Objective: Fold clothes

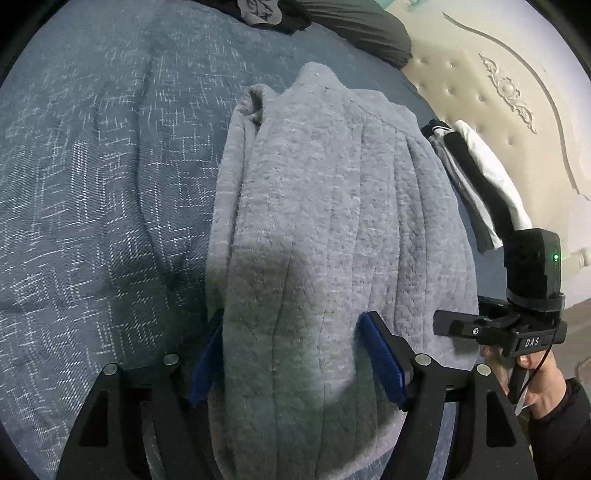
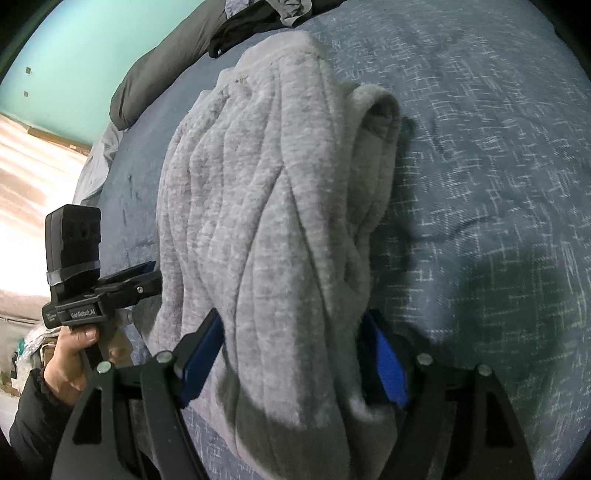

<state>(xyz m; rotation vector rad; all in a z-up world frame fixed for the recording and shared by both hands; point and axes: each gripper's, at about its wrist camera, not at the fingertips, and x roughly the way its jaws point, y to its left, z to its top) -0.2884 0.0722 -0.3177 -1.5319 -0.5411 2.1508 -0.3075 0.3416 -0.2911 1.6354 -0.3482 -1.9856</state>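
Holding one end of the fuzzy gray garment [image 1: 325, 206], the left gripper [image 1: 295, 354] and right gripper [image 2: 295, 354] each pinch bunched cloth, likely to fold it over on the blue bed [image 1: 92, 184].

Fuzzy grey fleece garment [image 1: 325, 221] on a matt woven blue bedspread [image 1: 92, 184].

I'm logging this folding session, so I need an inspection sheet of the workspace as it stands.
Surface: blue patterned bedspread, wrinkled.
Job's things: grey fleece garment, bunched lengthwise.
Clutter: black-and-white clothing by the headboard; dark clothes pile at the far end.
Grippers: left claw and right claw each have the garment between their fingers.
Cables: thin wire on the right claw's handle.
Surroundings: tufted cream headboard; teal wall.
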